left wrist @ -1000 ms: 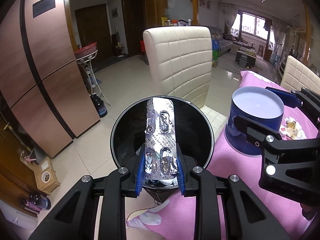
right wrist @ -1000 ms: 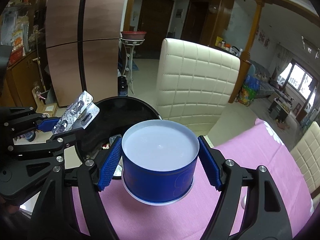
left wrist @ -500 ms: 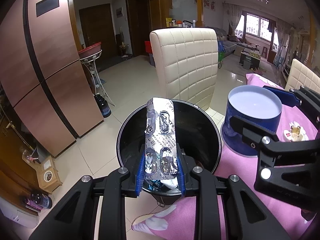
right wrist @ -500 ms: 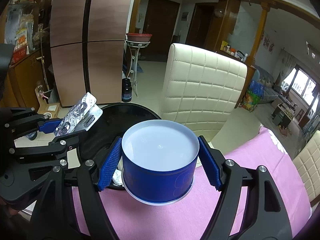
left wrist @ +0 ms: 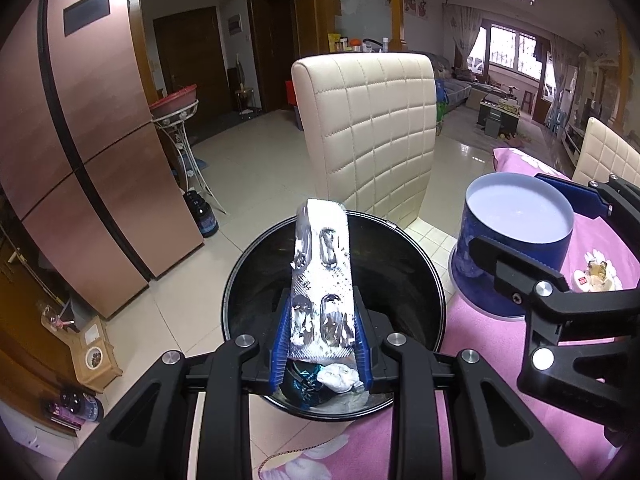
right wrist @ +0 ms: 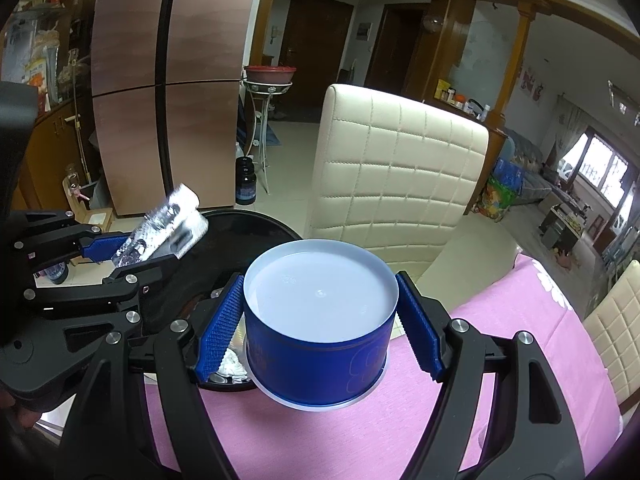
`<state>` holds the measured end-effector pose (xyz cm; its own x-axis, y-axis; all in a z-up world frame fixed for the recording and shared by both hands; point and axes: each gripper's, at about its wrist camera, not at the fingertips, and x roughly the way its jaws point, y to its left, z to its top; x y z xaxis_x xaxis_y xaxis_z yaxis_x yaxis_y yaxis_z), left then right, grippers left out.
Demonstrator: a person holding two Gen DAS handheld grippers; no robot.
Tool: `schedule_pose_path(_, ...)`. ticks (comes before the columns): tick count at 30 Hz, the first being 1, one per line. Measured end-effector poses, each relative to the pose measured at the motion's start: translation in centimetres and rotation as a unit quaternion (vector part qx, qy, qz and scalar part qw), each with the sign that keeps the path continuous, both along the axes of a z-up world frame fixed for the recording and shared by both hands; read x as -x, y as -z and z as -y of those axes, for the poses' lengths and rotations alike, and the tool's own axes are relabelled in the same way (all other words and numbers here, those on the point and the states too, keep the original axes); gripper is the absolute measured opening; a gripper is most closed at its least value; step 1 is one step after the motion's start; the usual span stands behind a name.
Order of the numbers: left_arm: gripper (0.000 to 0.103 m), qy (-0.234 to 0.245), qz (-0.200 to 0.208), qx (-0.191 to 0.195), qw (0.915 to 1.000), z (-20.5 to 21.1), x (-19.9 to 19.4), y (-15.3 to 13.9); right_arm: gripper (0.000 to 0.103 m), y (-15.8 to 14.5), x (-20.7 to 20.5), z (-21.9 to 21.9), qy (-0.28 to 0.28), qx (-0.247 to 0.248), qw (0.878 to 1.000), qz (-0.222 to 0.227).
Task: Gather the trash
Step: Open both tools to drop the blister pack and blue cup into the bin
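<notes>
My left gripper (left wrist: 322, 340) is shut on a silver pill blister pack (left wrist: 323, 276) and holds it above the open black trash bin (left wrist: 240, 280), which has crumpled trash at its bottom. The pack also shows in the right wrist view (right wrist: 168, 228), over the bin (right wrist: 256, 224). My right gripper (right wrist: 320, 320) is shut on a blue round tub (right wrist: 316, 344), bottom up, with its rim on the pink tablecloth (right wrist: 360, 440) at the table edge beside the bin. The tub also shows in the left wrist view (left wrist: 516, 248).
A cream padded chair (left wrist: 372, 136) stands just behind the bin. A brown fridge (left wrist: 80, 160) is at the left. A small wrapper (left wrist: 596, 276) lies on the tablecloth right of the tub. A second cream chair (right wrist: 616, 320) is at the far right.
Both grippers have risen and drawn back a little, so the bin and chair sit lower in view. The blister pack stays gripped over the bin; the tub stays gripped.
</notes>
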<state>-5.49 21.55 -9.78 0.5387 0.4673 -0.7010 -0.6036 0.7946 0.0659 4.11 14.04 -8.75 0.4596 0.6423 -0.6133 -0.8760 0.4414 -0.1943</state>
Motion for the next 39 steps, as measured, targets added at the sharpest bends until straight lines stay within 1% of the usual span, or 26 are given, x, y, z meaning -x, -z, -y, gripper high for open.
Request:
schedule_pose_path(1, 0.052, -0.003, -0.002, 0.003, 1.0000, -0.2, -0.2, 0.1, 0.074, 0.0, -0.2, 0.0, 0.002, 0.000, 1.000, -0.001)
schedule_pose_path(2, 0.066, -0.014, -0.004, 0.000, 0.9999, -0.4, -0.3, 0.2, 0.074, 0.1, -0.4, 0.0, 0.005, 0.000, 1.000, -0.002)
schedule_pose_path(4, 0.077, -0.036, 0.008, -0.003, 0.9993, -1.1, 0.0, 0.0, 0.074, 0.1, -0.7, 0.0, 0.009, 0.000, 1.000, -0.006)
schedule_pose_path(6, 0.078, -0.045, 0.011, 0.004, 0.9989, -1.7, 0.1, 0.0, 0.074, 0.2, -1.0, 0.0, 0.010, 0.002, 1.000, -0.005)
schedule_pose_path(14, 0.078, -0.061, -0.002, 0.001, 0.9981, -2.5, 0.5, 0.7, 0.074, 0.7, -1.1, -0.7, 0.003, 0.004, 1.000, -0.012)
schedule_pose_path(21, 0.078, -0.091, -0.009, 0.000, 0.9958, -3.5, 2.0, 0.8, 0.074, 0.5, -0.6, -2.5, -0.021, -0.002, 1.000, -0.015)
schedule_pose_path(26, 0.078, -0.119, -0.012, 0.002, 0.9929, -4.2, 3.6, 1.0, 0.074, -0.1, 0.4, -3.9, -0.051, -0.012, 0.999, -0.014)
schedule_pose_path(27, 0.078, -0.122, -0.013, 0.003, 0.9924, -4.3, 3.9, 1.1, 0.076, -0.2, 0.5, -4.1, -0.055, -0.013, 0.998, -0.016)
schedule_pose_path(28, 0.078, -0.127, -0.013, 0.002, 0.9919, -4.3, 4.2, 1.1, 0.083, -0.3, 0.7, -4.4, -0.058, -0.016, 0.998, -0.017)
schedule_pose_path(29, 0.078, -0.130, -0.014, 0.002, 0.9914, -4.4, 4.5, 1.1, 0.088, -0.4, 0.8, -4.5, -0.060, -0.021, 0.998, -0.018)
schedule_pose_path(30, 0.078, -0.133, -0.014, 0.002, 0.9910, -4.5, 4.7, 1.2, 0.088, -0.6, 0.9, -4.5, -0.061, -0.028, 0.998, -0.017)
schedule_pose_path(35, 0.078, -0.140, -0.013, 0.006, 0.9900, -4.7, 5.2, 1.3, 0.087, -0.1, 1.3, -4.5, -0.061, -0.023, 0.998, -0.012)
schedule_pose_path(39, 0.078, -0.133, -0.012, 0.009, 0.9910, -4.5, 4.9, 1.3, 0.081, 0.5, 1.2, -3.9, -0.050, -0.011, 0.999, -0.009)
